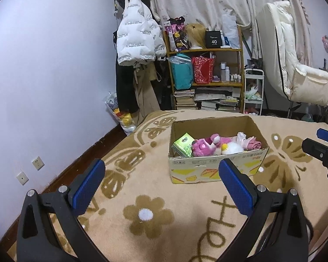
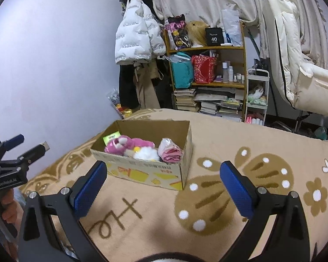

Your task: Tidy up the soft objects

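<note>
Cardboard makes the box [image 1: 216, 166], and it sits on the bed [image 1: 142, 185], on a tan blanket with brown flowers and butterflies. All the soft things look like they are inside it already. A green pack [image 1: 183, 144] leans at the left end. A pink plush [image 1: 204, 145] lies in the middle, and a white fluffy toy [image 1: 232, 147] is just beside it. A pink cloth [image 1: 253, 145] is tucked in at the right end.

Both tongs are wide apart and hold nothing. The left tongs [image 1: 161, 185] hang over the blanket, and the box is ahead of them and a bit to the right. The right tongs [image 2: 164, 187] hang over the blanket too, and the box is ahead of them and a bit to the left. So the box lies between the two, out in front of both.

The long side of the box runs left to right, across the way the tongs point. The left tongs are nearer the green pack end. The right tongs are nearer the pink cloth end.

I see no soft thing left on the blanket, so the job looks close to done.
</note>
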`<state>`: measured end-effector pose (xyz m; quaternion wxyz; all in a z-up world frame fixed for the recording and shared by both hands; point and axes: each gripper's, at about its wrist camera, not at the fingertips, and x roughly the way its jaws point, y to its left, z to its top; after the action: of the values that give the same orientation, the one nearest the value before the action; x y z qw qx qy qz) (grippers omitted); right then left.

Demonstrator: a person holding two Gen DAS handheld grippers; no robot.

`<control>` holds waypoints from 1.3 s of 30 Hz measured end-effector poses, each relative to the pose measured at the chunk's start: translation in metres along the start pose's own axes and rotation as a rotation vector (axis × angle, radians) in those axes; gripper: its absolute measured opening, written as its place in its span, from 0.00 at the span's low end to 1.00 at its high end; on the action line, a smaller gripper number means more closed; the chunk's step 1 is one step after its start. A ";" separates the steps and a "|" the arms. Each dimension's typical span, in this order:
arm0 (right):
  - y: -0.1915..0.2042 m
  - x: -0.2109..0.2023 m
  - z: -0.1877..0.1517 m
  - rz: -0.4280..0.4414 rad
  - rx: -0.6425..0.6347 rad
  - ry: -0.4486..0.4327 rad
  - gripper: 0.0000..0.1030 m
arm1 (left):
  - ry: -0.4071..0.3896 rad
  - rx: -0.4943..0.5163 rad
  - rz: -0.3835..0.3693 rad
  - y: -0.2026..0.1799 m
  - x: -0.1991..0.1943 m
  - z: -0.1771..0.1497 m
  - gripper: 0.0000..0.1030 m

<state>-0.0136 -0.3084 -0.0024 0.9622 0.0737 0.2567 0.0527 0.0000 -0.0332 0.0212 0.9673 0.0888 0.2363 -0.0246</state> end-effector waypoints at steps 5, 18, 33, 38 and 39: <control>-0.002 0.008 -0.006 -0.015 -0.009 0.012 1.00 | 0.029 0.007 -0.006 -0.002 0.009 -0.006 1.00; -0.004 0.012 -0.010 -0.013 -0.002 0.021 1.00 | 0.064 0.004 -0.019 -0.005 0.025 -0.008 1.00; -0.006 0.018 -0.014 -0.013 0.005 0.029 1.00 | 0.068 0.003 -0.020 -0.007 0.027 -0.008 1.00; -0.006 0.018 -0.014 -0.014 0.005 0.029 1.00 | 0.069 0.003 -0.020 -0.007 0.027 -0.009 1.00; -0.006 0.018 -0.013 -0.013 0.004 0.029 1.00 | 0.069 0.003 -0.019 -0.007 0.027 -0.009 1.00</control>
<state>-0.0048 -0.3102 -0.0235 0.9586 0.0732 0.2711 0.0472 0.0193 -0.0385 -0.0001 0.9582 0.0886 0.2702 -0.0311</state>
